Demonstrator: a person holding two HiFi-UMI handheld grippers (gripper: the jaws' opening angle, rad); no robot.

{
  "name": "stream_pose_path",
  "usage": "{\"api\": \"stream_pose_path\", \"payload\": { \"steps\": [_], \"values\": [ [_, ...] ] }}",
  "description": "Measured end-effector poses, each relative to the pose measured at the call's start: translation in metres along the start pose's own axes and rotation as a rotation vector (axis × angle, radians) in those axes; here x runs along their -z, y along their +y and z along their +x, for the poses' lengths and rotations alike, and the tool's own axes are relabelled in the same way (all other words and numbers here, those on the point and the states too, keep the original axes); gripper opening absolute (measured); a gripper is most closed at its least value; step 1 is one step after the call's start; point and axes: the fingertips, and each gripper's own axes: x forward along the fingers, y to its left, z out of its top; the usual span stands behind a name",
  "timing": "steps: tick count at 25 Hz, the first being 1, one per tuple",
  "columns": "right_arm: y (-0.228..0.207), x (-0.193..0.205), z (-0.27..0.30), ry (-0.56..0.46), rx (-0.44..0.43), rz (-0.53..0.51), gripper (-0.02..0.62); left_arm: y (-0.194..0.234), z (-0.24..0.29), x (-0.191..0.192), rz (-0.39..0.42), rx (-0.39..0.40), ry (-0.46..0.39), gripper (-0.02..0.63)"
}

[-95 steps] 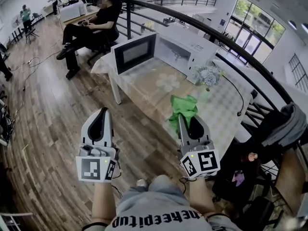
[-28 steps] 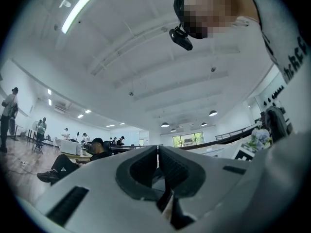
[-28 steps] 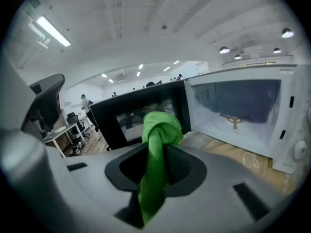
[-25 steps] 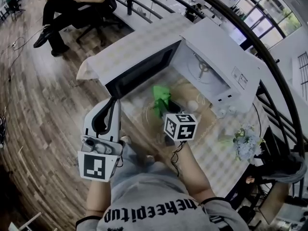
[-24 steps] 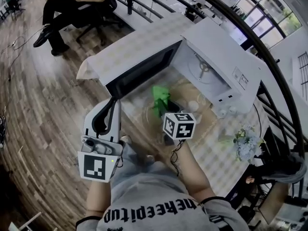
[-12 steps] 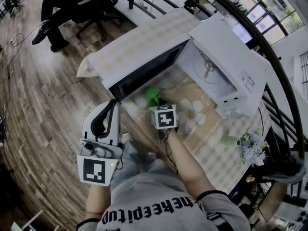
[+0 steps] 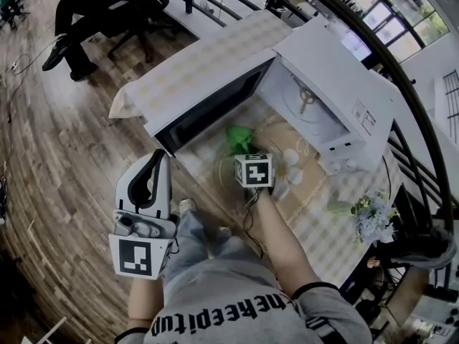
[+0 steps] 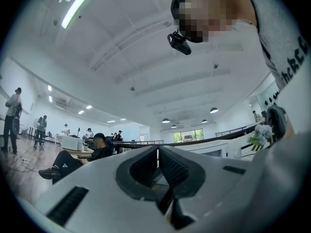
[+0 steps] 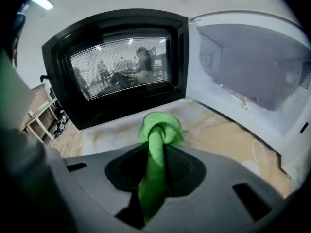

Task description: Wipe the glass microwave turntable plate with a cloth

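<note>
A wood-plank floor (image 7: 57, 156) fills the left of the head view, where a seated person (image 7: 93, 6) is at 11 o'clock. A table under a pale checked tablecloth (image 7: 215, 52) runs from the centre toward 4 o'clock, with a dark railing (image 7: 373, 56) curving behind it. The left gripper (image 7: 156, 158) is held out over the floor at 8 o'clock, off the table. Its own view points up at the ceiling, and its jaws are pressed together with nothing between them (image 8: 158, 154). On the table, the white microwave (image 7: 330, 84) stands open, its dark-windowed door (image 7: 208, 106) swung left. The right gripper (image 7: 246, 153) reaches down just in front of it, clamped on a bunched green cloth (image 9: 158, 130) that pokes past the tips. The glass turntable plate (image 7: 219, 172) lies beneath, only a faint rim, so contact is unclear. Pale flowers (image 7: 369, 217) sit at 4 o'clock.
</note>
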Motion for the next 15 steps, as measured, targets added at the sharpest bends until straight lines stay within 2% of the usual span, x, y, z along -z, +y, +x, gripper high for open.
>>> {"api": "stream_pose_path", "payload": {
  "steps": [7, 10, 15],
  "values": [
    [-0.063, 0.015, -0.016, -0.001, 0.108, 0.065, 0.084, -0.005, -0.001, 0.003, 0.001, -0.003, 0.024, 0.012],
    [-0.087, 0.024, -0.024, -0.003, 0.151, 0.091, 0.085, -0.008, -0.001, -0.001, -0.003, 0.005, 0.007, 0.012],
    [-0.110, 0.033, -0.032, 0.003, 0.195, 0.103, 0.086, -0.009, -0.005, -0.003, -0.001, 0.002, 0.004, 0.012]
  ]
}}
